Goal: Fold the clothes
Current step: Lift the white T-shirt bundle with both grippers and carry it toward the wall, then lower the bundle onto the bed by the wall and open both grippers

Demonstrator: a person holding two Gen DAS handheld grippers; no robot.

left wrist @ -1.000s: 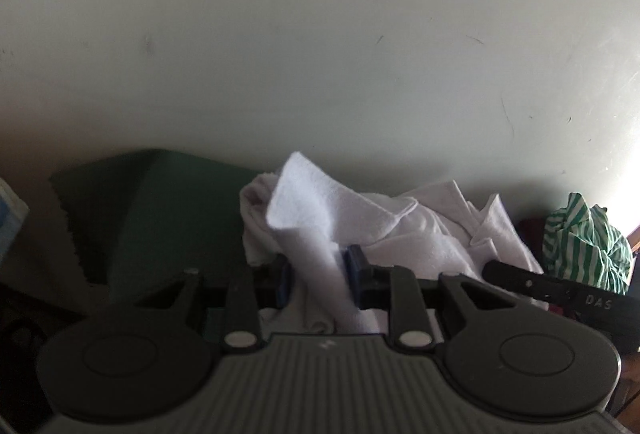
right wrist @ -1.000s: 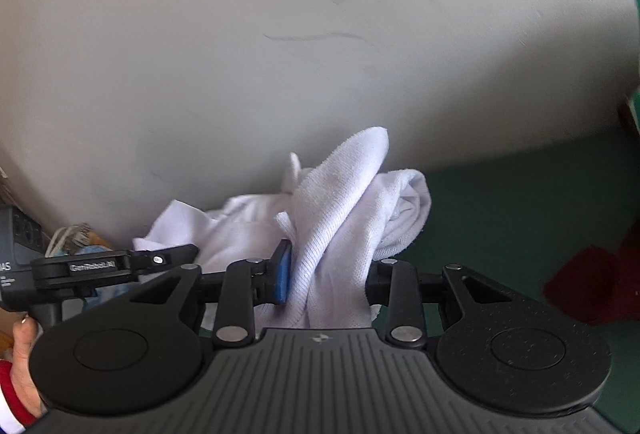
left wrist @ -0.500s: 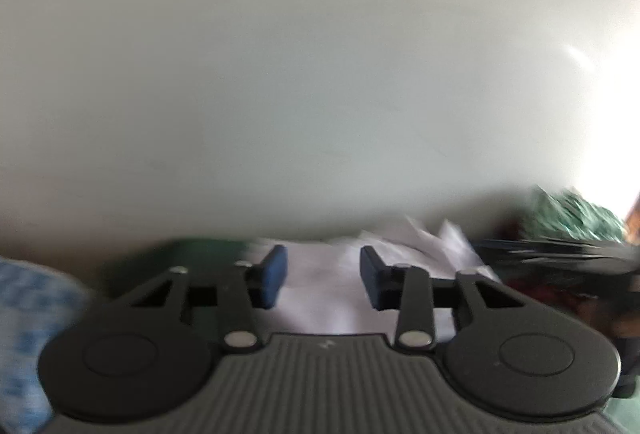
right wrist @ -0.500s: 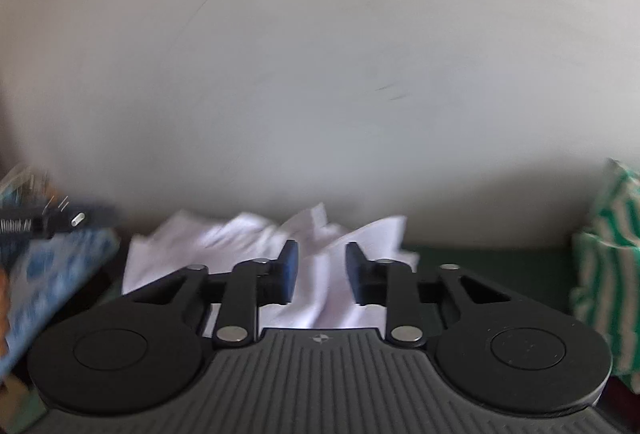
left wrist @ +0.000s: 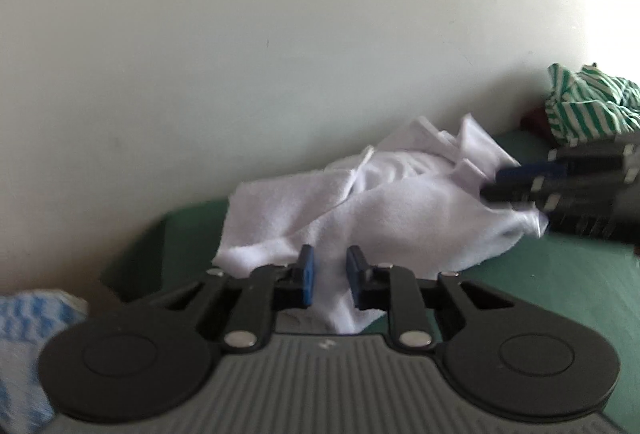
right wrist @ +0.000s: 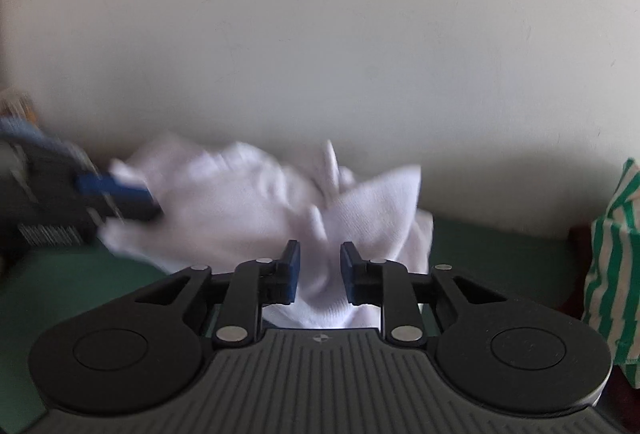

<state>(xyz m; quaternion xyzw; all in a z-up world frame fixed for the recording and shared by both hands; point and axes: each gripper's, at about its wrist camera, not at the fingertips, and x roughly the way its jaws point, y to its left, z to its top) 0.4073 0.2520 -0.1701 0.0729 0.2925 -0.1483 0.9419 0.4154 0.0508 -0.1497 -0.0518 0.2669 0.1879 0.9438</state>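
Checked blue cloth [left wrist: 24,338] shows only in the left wrist view. White garment [left wrist: 400,209] lies crumpled on the green surface [left wrist: 568,298] against the wall. Left gripper [left wrist: 330,280], jaws closing, has cloth between them; right gripper [right wrist: 319,274], jaws narrow, pinches a fold too.

The crumpled garment [left wrist: 400,201] straight ahead of the left gripper [left wrist: 330,280] is plain white, with no print. The surface [left wrist: 560,290] under it is dark green. Each gripper is black with blue pads [left wrist: 307,280], the right gripper [right wrist: 320,272] likewise. Far to the right of the left gripper's tips lies a green-and-white striped cloth [left wrist: 588,105], a dark red patch [left wrist: 534,119] just beside it. Low to that gripper's left sits a blue-and-white checked cloth [left wrist: 28,330]. The wall [right wrist: 320,33] beyond is off-white.
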